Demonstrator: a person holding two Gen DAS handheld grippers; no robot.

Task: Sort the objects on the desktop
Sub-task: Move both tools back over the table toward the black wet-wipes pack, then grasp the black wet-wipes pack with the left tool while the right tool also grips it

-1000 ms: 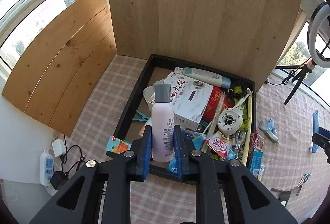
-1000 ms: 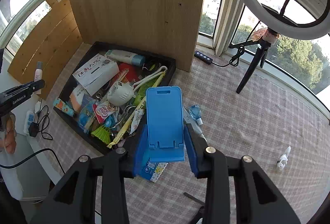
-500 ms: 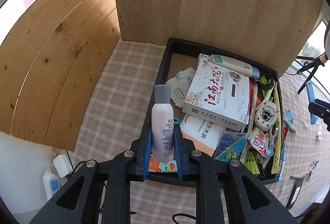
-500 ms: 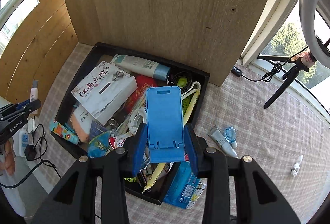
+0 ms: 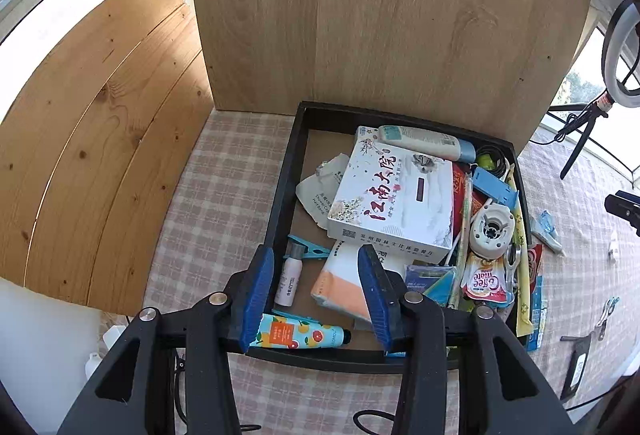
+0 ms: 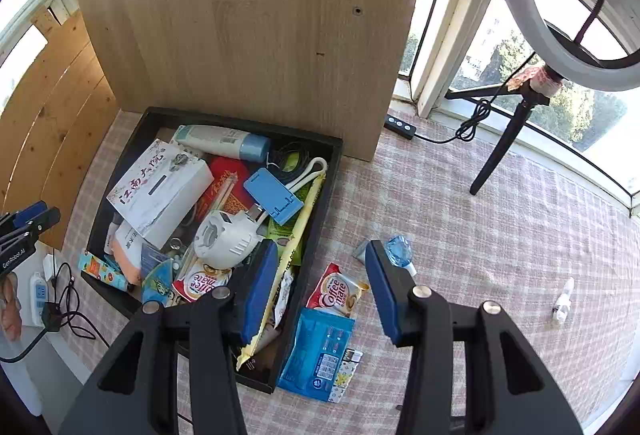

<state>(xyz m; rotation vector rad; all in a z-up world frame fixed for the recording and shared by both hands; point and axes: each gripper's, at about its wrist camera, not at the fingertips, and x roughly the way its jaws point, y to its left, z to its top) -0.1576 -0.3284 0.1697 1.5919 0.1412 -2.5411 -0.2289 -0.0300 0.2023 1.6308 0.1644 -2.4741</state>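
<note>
Both tongs hang over the black tray point(image 5: 280, 191), the drop spot for clutter. The left gripper point(image 5: 316, 295) is spreading, pinching nothing; the bottle point(image 5: 289, 277) lies below in the tray's near corner. The right gripper point(image 6: 322, 287) is opening too, empty; the blue stand point(image 6: 274, 195) rests on the heap, probably loosely.

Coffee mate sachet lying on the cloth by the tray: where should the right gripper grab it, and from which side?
Take the Coffee mate sachet across its narrow middle, straight from above. It lies flat on the tablecloth, just outside the tray wall; the right gripper, jaws opening and empty, hangs over it.
</note>
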